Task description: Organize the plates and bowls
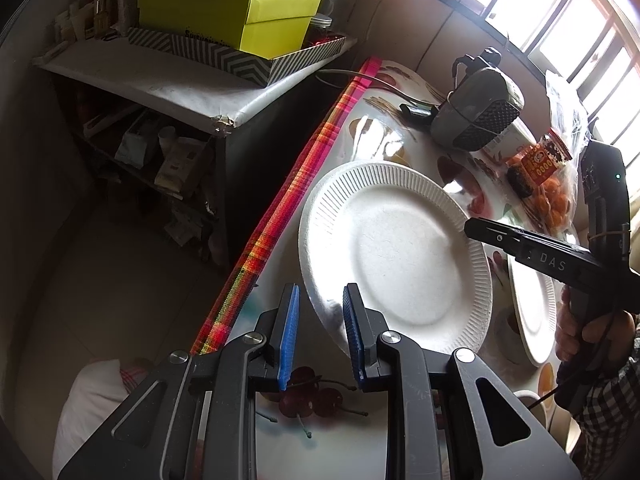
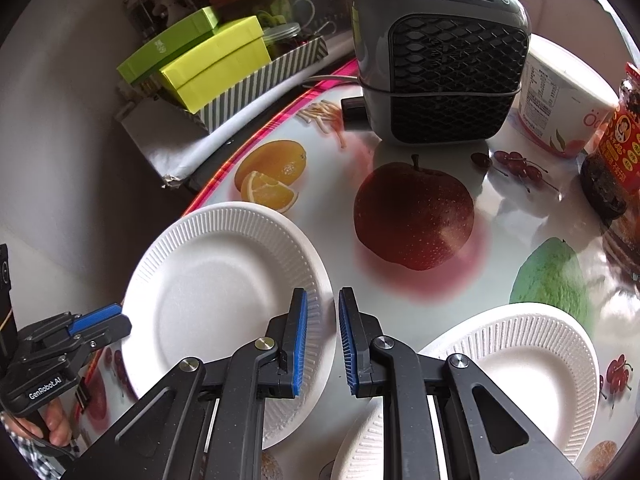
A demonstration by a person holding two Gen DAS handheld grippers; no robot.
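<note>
While three paper plates lie apart on the fruit-print tablecloth [image 2: 420,184], the sorting looks barely begun: none is stacked on another, and no bowl can be made out in either view.

Taking the grey fan heater [image 2: 440,68] at the back of the table as landmark, the left plate [image 2: 224,300] sits in front of it and to its left, near the table's plaid-trimmed edge. A second plate [image 2: 532,364] lies in front of the heater and to its right, and a third plate [image 2: 360,444] shows only a rim, nearest the camera.

The left gripper [image 1: 320,320] has its blue pads narrowly parted around the near rim of the left plate; whether they actually press on it cannot be told. The right gripper [image 2: 323,340] is almost closed with nothing between its pads, hovering just over the same plate's right edge.

Judging by this, what remains is nearly everything: lifting the left plate, nesting it with the other two, and finding any bowls. A jar [image 2: 616,140] and a white tub [image 2: 560,100] stand right of the heater, green boxes [image 2: 208,64] left of it.
</note>
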